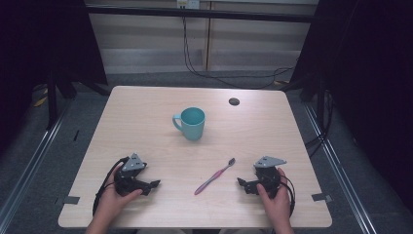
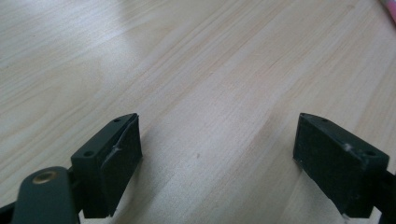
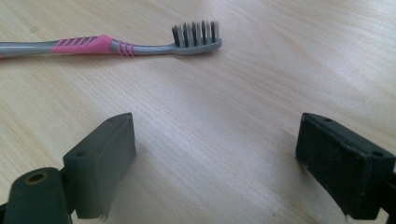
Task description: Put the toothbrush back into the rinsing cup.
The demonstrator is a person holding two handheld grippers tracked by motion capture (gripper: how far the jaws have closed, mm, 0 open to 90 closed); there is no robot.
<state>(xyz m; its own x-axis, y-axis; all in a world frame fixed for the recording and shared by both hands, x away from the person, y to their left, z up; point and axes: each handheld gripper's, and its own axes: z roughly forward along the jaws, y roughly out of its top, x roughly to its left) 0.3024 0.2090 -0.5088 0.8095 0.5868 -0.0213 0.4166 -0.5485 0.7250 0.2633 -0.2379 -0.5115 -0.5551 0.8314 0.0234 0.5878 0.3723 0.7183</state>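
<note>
Pale wood tabletop (image 1: 146, 112), item list: we log one pink-and-grey toothbrush (image 1: 215, 176) lying flat between our hands, bristle head toward the far right, and one teal mug (image 1: 190, 123) upright, well behind it. Left gripper (image 1: 155, 184): jaws spread, nothing between them. Right gripper (image 1: 239, 182): jaws spread and empty, toothbrush near, just ahead. Handling note, our judgement: we should straddle the pink grip section square across the handle, low to the wood, then close firmly.
</note>
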